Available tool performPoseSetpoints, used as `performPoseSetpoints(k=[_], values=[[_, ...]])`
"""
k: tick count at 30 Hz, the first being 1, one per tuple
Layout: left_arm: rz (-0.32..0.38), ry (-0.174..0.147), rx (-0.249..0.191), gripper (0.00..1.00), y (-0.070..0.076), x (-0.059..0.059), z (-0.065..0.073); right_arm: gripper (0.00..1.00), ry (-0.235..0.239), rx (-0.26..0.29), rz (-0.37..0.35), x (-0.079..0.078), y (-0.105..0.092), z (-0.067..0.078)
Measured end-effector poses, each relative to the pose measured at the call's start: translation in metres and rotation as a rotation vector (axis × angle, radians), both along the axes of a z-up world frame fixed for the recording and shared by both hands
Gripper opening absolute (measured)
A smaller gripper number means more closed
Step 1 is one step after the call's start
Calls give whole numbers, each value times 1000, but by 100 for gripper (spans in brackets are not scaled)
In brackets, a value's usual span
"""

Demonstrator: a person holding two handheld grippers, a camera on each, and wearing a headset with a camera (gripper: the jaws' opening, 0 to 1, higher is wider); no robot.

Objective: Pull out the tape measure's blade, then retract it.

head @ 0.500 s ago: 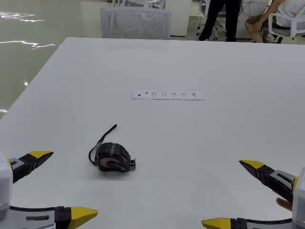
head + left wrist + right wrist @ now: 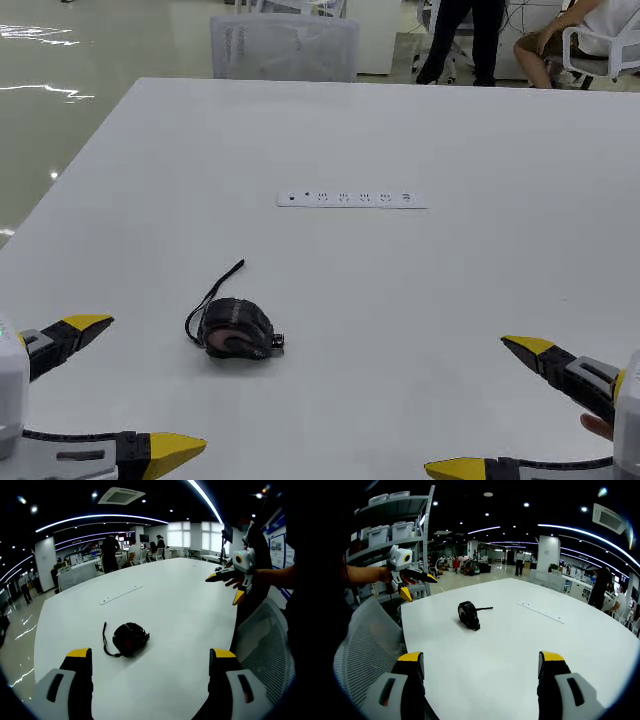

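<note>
white surface [image 2: 450,280], tape measure [image 2: 237,329] sitting centre; left claw [image 2: 145,383] and right claw [image 2: 472,405] both gape wide. looks rigid, dense, smooth-cased: clamp the flanks, pull the blade tip [image 2: 280,343].

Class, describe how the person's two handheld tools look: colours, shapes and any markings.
The left tool and the right tool match: each has a white body, two long black jaws that taper forward, and bright yellow pointed tips. In the gripper views the jaw bases look light grey, each with a dark slot. I can make out no lettering.
</note>
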State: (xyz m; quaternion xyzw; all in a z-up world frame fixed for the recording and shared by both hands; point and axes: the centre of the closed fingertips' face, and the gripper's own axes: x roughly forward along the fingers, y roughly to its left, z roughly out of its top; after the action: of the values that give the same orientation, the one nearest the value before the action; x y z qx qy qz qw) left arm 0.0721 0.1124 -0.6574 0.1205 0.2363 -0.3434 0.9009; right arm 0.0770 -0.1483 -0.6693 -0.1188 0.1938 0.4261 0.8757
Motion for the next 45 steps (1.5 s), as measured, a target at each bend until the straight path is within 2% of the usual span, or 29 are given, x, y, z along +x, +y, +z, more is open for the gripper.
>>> performPoseSetpoints(k=[7,14,20,27,32,45], values=[[-15,3,11,95,-2,3,-1,96,-7,-14,26,2,1,0],[-48,8,44,94,-2,9,-6,91,-31,-32,80,5,8,1],[-62,8,54,92,-1,15,-8,88,-38,-46,124,8,14,-1],[-86,29,76,87,-1,22,-14,84,-39,-65,173,13,20,-6],[-101,36,99,85,4,31,-20,82,-37,-71,199,17,24,-9],[-149,48,141,81,2,47,-25,77,-55,-108,281,28,33,-16]])
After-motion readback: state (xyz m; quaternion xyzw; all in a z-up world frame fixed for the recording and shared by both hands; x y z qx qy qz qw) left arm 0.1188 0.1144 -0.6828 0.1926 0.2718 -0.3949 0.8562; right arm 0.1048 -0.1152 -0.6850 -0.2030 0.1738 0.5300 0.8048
